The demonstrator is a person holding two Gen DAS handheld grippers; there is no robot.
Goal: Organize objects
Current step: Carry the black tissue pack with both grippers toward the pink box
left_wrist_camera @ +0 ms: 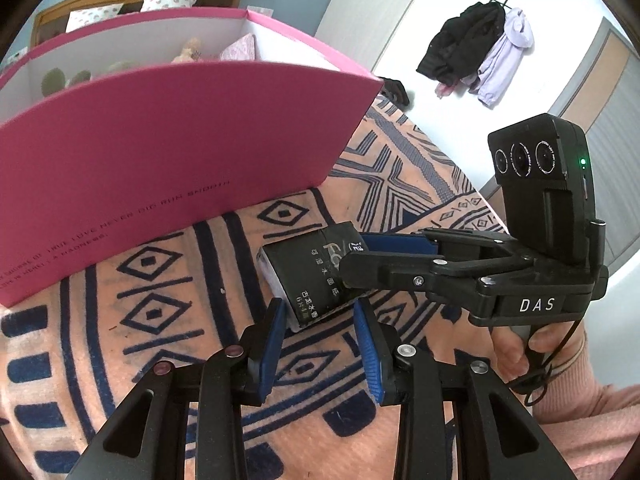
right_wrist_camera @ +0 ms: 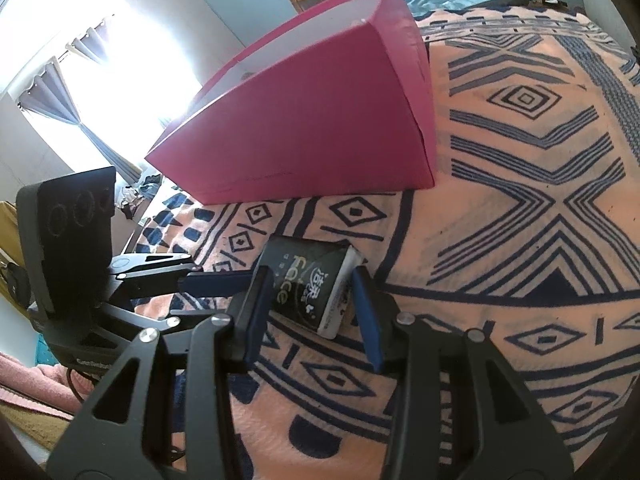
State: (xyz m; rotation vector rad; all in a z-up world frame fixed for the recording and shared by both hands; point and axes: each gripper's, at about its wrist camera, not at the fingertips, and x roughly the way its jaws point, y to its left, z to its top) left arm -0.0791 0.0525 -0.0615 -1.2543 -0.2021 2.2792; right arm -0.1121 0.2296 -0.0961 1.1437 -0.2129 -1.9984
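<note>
A black tissue pack [left_wrist_camera: 310, 274] with white lettering lies flat on the patterned bed cover; it also shows in the right wrist view [right_wrist_camera: 310, 290]. My left gripper [left_wrist_camera: 320, 312] is open, its blue pads just short of the pack's near end. My right gripper [right_wrist_camera: 312, 280] is open, its pads on either side of the pack; in the left wrist view it [left_wrist_camera: 360, 250] reaches in from the right over the pack's far end. A pink box [left_wrist_camera: 168, 152] with white inner walls stands open-topped behind the pack, also in the right wrist view [right_wrist_camera: 312, 128].
The orange-and-navy blanket [right_wrist_camera: 520, 200] covers the bed. Soft toys and a pink cushion [left_wrist_camera: 240, 48] show above the box's rim. Coats hang on a wall rack [left_wrist_camera: 480, 48] at the far right. A wooden headboard with pillows [left_wrist_camera: 132, 0] stands behind the box.
</note>
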